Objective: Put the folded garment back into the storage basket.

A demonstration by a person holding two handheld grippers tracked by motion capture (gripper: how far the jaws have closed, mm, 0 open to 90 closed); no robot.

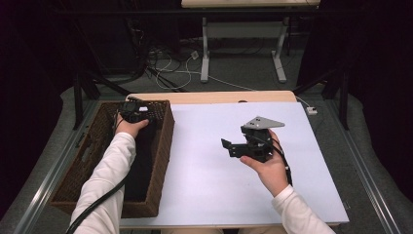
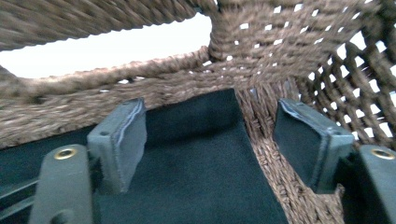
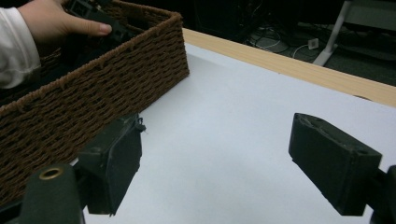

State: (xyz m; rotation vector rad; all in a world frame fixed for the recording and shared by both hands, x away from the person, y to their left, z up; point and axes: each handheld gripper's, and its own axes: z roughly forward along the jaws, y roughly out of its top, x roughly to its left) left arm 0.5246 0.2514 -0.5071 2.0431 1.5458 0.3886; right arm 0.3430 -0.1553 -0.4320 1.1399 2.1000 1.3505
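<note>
Black cloth (image 2: 187,158) lines the basket (image 2: 261,51) between the left tool's (image 2: 208,140) wide jaws; right tool (image 3: 217,161) spread, empty.

From above, the left gripper (image 1: 135,113) dips into the basket (image 1: 163,146), its jaws lost behind the hand (image 1: 130,126). Beyond those jaws the weave blurs. The dark cloth (image 2: 187,163) under them runs off the bottom edge, its extent untellable.

The right gripper (image 3: 215,168) hangs open over the white desk (image 3: 243,121); a hand (image 3: 56,21) reaches into the basket (image 3: 98,93) at the desk's left edge.
</note>
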